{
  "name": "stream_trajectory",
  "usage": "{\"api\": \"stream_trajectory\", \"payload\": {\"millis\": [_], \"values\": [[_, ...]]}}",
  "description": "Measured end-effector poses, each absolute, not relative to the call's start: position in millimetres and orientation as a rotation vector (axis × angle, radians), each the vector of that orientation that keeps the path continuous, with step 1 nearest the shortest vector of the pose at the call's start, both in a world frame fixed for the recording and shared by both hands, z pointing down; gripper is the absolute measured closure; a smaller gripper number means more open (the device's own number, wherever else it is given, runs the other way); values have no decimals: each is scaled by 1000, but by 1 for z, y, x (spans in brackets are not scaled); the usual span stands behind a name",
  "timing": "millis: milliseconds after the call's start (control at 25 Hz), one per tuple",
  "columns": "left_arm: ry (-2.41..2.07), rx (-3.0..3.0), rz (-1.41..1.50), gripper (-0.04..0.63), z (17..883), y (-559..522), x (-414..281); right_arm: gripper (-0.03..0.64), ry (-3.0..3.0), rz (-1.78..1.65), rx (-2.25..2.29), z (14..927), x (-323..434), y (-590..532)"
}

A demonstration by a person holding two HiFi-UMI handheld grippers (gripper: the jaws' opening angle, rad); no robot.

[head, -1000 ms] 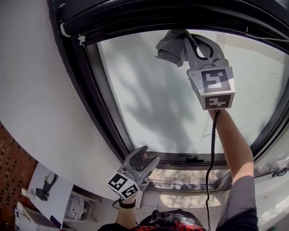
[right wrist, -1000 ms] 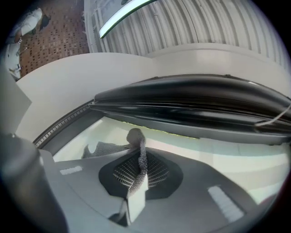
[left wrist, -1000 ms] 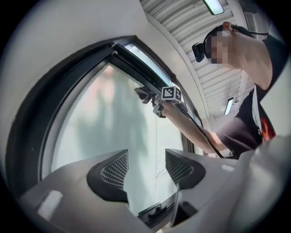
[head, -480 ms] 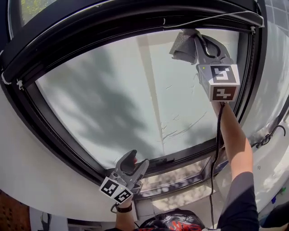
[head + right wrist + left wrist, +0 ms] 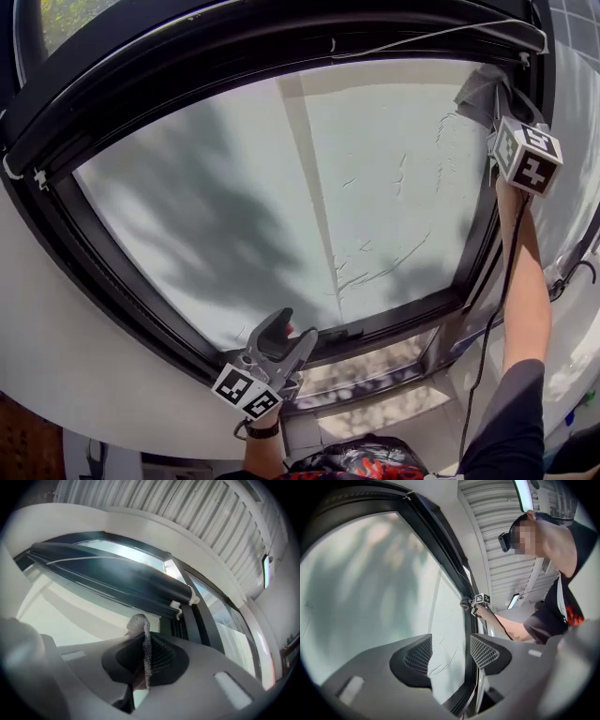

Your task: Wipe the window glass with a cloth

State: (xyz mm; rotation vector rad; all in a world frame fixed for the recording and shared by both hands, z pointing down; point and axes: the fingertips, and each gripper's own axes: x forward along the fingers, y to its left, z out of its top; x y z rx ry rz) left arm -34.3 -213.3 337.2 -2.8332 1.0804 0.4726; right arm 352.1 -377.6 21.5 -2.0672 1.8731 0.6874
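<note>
- Cut off at the head view's lower edge: dark red-printed shirt (image 5: 361, 461) and a wrist under the left gripper (image 5: 294, 330).
- Left gripper low by the sill, jaws spread wide, only pane showing between them.
- Grey mesh cloth (image 5: 142, 637) pinched upright between the closed jaws of the right gripper (image 5: 144, 658), a bunched end poking past the tips; largely hidden behind the marker cube in the head view.
- Raised to the top right corner of the frosted window glass (image 5: 281, 187), beside the black window frame (image 5: 94, 253).
- Half a second ago, further left along the upper pane; left gripper scarcely shifted.

Left hand-held gripper (image 5: 451, 652) agape, right (image 5: 144, 656) clenched.
</note>
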Motion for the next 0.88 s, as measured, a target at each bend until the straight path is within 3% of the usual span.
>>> {"api": "stream_trajectory", "payload": {"millis": [160,400,640,880], "values": [[1136,-2819,467,364,343,-210,-46,598,2011,829,-1823,26,265,-346],[1223,-2786,469,364,347,-194,-73,598,2311,936,-1228,24,63,-282],[1562,-2536,385,370,348,-140,-156,598,2544,810,-685,48,-129,-231],[1753,-2353,298,370,355,-94,-229,598,2616,766,-496,60,-265,-210]]}}
